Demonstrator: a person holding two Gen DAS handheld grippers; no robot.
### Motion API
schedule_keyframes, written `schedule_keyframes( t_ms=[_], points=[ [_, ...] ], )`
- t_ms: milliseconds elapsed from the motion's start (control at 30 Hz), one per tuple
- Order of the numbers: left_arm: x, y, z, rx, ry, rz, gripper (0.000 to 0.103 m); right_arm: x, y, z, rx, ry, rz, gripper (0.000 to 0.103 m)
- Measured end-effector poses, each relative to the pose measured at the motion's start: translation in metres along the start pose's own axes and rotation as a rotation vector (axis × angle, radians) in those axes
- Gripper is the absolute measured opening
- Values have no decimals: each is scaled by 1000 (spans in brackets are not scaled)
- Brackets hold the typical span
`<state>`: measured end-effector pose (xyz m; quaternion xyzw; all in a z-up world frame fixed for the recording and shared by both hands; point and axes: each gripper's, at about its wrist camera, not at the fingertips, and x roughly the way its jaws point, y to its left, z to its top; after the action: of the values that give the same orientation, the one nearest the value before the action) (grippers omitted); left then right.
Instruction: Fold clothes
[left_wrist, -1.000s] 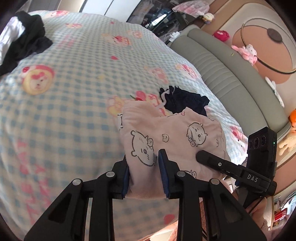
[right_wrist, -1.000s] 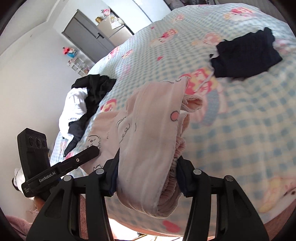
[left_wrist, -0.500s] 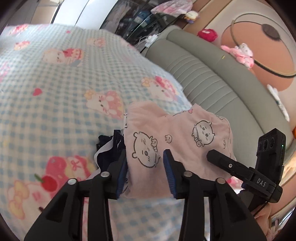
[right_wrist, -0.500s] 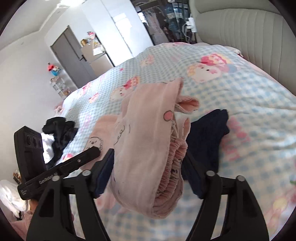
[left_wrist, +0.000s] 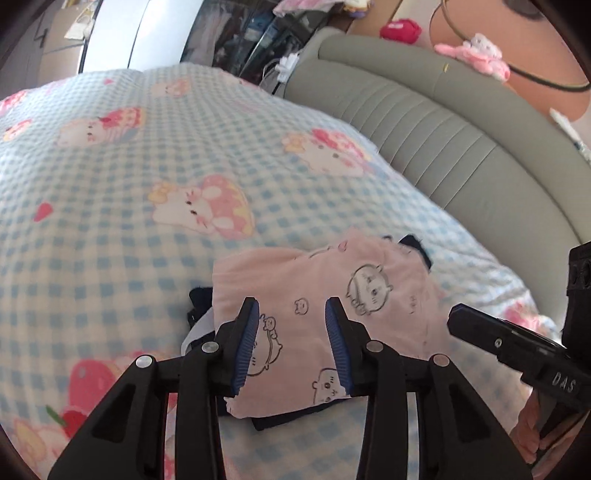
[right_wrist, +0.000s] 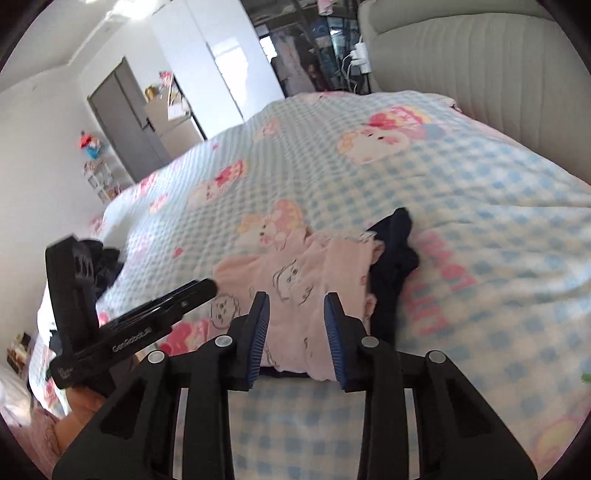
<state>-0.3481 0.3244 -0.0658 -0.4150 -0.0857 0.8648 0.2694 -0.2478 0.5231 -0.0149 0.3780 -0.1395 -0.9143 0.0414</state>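
A folded pink garment with bear prints (left_wrist: 332, 295) lies on top of a folded dark navy garment (left_wrist: 199, 306) on the checked bedspread. It also shows in the right wrist view (right_wrist: 295, 288), with the navy garment (right_wrist: 395, 266) sticking out on its right. My left gripper (left_wrist: 291, 325) is open, its fingers on either side of the pink garment's near edge. My right gripper (right_wrist: 295, 317) is open too, fingers astride the same garment's near edge. Neither grips the cloth.
The blue-and-white checked bedspread (left_wrist: 147, 166) with cartoon cats covers the bed. A grey padded headboard (left_wrist: 443, 129) curves along the right. A pile of black and white clothes (right_wrist: 103, 266) lies far left in the right wrist view.
Both grippers carried the pink garment over to the navy garment, set it down on top and opened. The pink garment now rests flat instead of hanging from the fingers.
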Motion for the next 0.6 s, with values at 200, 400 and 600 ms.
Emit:
schedule_keyframes(
  t_ms=[200, 400, 600],
  points=[
    [56, 31, -2, -117, 193, -9, 39, 55, -34, -18, 78, 135, -125, 25],
    [-25, 24, 18, -16, 78, 97, 41, 12, 13, 7, 20, 59, -159, 33],
    [-117, 57, 47, 94, -1, 406, 55, -26, 97, 35, -75, 5, -174, 72]
  ],
)
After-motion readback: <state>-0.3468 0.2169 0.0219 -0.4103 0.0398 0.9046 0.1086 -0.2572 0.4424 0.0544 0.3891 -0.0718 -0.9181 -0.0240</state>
